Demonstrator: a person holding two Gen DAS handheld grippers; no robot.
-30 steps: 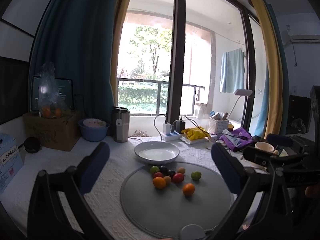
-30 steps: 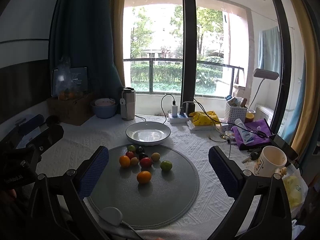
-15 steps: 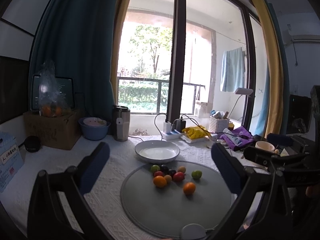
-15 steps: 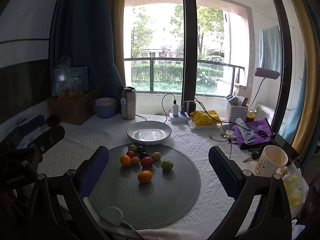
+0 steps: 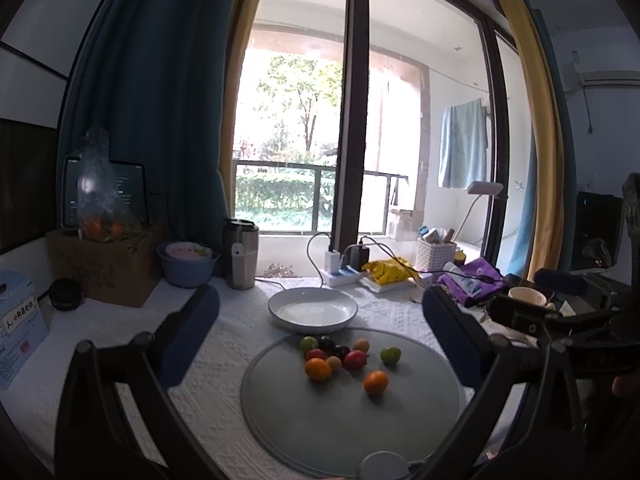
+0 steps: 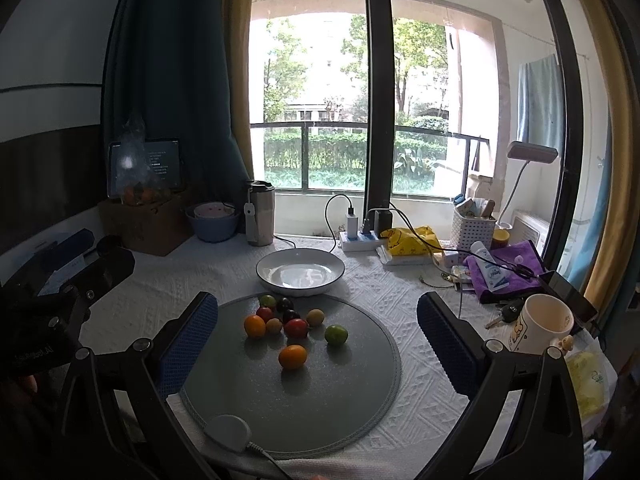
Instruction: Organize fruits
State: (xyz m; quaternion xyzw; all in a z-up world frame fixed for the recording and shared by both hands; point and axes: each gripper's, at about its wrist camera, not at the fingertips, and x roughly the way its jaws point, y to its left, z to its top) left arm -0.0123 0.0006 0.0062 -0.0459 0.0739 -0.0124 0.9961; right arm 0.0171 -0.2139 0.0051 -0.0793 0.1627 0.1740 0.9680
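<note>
The right gripper [image 6: 318, 336] hangs above the near edge of the round grey mat [image 6: 352, 400], jaws spread wide and empty; the left gripper [image 5: 320, 332] is likewise agape. To start well, I judge, take the lone orange fruit [image 6: 293, 356] at the cluster's 6 o'clock first (nothing crowds it). The remaining small fruits [image 6: 280, 316] bunch toward the mat's 12 o'clock, where the white bowl [image 6: 300, 273] sits empty, touching the mat's rim.
</note>
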